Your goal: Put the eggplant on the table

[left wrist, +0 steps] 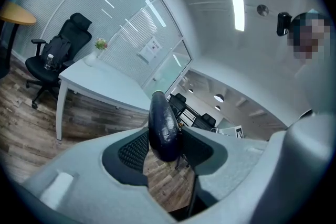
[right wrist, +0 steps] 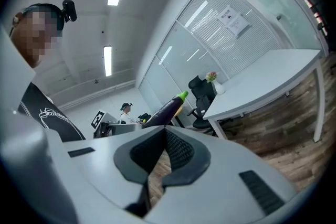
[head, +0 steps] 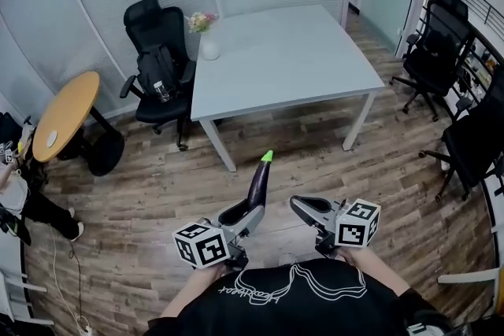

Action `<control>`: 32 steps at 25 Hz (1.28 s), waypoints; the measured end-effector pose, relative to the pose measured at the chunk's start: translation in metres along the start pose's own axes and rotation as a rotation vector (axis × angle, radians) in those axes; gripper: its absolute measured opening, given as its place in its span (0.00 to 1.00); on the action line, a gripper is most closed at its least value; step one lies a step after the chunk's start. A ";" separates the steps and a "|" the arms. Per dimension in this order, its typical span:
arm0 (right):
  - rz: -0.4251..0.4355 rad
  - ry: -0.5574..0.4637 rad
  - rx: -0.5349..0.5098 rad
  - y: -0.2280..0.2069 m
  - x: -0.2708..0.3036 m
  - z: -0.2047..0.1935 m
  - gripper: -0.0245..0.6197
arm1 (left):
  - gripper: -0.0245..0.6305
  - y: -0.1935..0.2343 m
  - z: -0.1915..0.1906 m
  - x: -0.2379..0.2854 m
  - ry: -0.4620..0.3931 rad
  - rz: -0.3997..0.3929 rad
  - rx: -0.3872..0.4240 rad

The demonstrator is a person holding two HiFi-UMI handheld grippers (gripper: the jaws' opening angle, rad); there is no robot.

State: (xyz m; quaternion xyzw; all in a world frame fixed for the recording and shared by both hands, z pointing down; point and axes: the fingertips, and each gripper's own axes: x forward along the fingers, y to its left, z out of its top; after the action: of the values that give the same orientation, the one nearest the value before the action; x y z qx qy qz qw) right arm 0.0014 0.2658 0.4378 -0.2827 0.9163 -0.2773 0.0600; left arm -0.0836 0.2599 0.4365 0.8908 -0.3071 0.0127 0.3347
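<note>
The dark purple eggplant (head: 258,183) with a green stem end sticks up and forward from my left gripper (head: 248,212), which is shut on its lower end. In the left gripper view the eggplant (left wrist: 164,123) stands between both black pads. My right gripper (head: 299,206) hovers just to the right of it, shut, with nothing between its jaws. The right gripper view shows the eggplant (right wrist: 167,107) off to its left. The white table (head: 283,51) lies ahead across the wooden floor, a short way from both grippers.
A white vase with flowers (head: 207,43) sits on the table's far left corner. A black office chair (head: 161,67) with a backpack stands left of the table. A round wooden table (head: 67,114) and a person (head: 16,197) are at far left. More black chairs (head: 441,51) stand at right.
</note>
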 end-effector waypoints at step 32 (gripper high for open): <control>-0.055 -0.034 0.051 -0.119 0.009 0.063 0.05 | 0.34 0.053 0.063 0.116 -0.006 -0.026 -0.007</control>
State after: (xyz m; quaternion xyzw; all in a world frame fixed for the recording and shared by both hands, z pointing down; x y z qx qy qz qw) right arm 0.0684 0.1498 0.4498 -0.3109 0.8997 -0.2971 0.0749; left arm -0.0307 0.1279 0.4451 0.8936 -0.2967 0.0045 0.3369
